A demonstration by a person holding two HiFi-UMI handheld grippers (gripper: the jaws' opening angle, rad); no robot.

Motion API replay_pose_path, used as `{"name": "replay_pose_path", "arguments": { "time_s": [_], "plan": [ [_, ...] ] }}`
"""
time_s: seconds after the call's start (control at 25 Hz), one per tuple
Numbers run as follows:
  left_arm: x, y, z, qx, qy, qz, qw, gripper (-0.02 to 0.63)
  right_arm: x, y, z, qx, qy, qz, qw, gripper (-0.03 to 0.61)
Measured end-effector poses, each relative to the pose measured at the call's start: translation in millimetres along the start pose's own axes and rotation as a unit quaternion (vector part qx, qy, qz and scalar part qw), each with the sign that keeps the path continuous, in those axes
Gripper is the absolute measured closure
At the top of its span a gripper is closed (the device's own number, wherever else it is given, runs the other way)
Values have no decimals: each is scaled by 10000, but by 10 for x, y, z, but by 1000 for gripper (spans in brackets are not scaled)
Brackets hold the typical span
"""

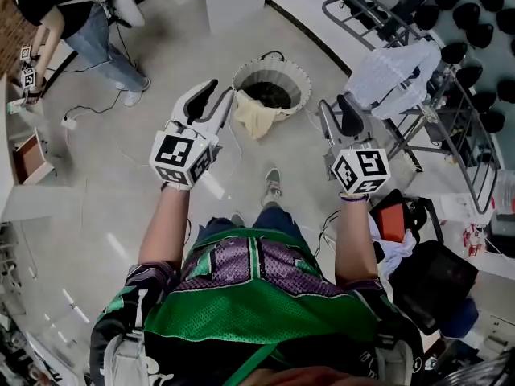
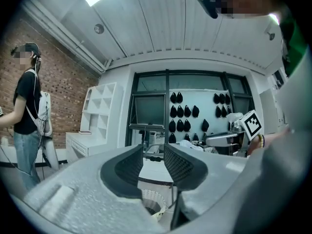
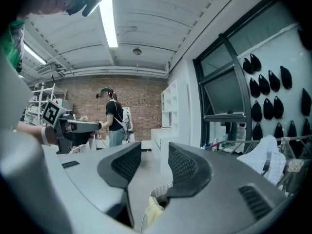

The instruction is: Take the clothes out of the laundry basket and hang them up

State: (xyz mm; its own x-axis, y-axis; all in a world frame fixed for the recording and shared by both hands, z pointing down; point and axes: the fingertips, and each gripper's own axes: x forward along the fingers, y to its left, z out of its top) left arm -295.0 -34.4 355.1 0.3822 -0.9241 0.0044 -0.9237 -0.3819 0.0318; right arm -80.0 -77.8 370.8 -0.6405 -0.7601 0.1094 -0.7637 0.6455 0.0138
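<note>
While both tongs hang short of the laundry basket (image 1: pixel 302 77), the task looks only partly done.

Head view:
- 1 white garment (image 1: pixel 394 69) already lies over the drying rack (image 1: pixel 455 131) at right.
- A yellow cloth (image 1: pixel 253 117) droops over the basket's near rim and dark clothes (image 1: pixel 269 95) sit inside. At least 2 items are left to lift and hang.
- The basket stands on the floor, just beyond the person's shoe (image 1: pixel 272 185).
- Left tongs (image 1: pixel 216 95) and right tongs (image 1: pixel 336 104) both point toward it, near but not touching, nothing in either.
- Around: a second person (image 1: pixel 80 14) far left, a cable (image 1: pixel 80 112) on the floor, a black bag (image 1: pixel 434 278) low right. None lies between tongs and basket.
- The rack's legs stand just beside the right tongs, so that side probably needs care on the lift.

Left gripper view:
- The left tongs (image 2: pixel 153 162) stand apart with an empty gap.
- The basket rim (image 2: pixel 155 201) shows low beneath them.
- The rack and rows of black wall pieces (image 2: pixel 185 111) are ahead; the second person (image 2: pixel 27 121) is at left.

Right gripper view:
- The right tongs (image 3: pixel 155 162) are also parted, moderately wide, holding nothing.
- The basket rim (image 3: pixel 161 191) and yellow cloth (image 3: pixel 153 211) sit below the gap.
- The white garment (image 3: pixel 265 157) is at right, well apart from the basket.
</note>
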Motion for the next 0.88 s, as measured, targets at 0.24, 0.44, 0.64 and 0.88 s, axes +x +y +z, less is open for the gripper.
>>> {"name": "replay_pose_path", "arguments": {
  "time_s": [0.24,0.44,0.64,0.88],
  "plan": [
    [640,56,-424,40,161,36,9999,471,605,-453,-710,128,328,340,9988,416],
    [1095,192,-903,41,362,156,9992,471,1088,-613,-1251,102,606,725,9955,416],
    [1392,319,-1302,-77,457,265,9986,472,1419,-807,-1778,50,804,793,9936,416],
    [1499,277,-1927,-83,759,100,9970,474,1494,-929,-2664,152,1191,627,9908,416]
  ]
}}
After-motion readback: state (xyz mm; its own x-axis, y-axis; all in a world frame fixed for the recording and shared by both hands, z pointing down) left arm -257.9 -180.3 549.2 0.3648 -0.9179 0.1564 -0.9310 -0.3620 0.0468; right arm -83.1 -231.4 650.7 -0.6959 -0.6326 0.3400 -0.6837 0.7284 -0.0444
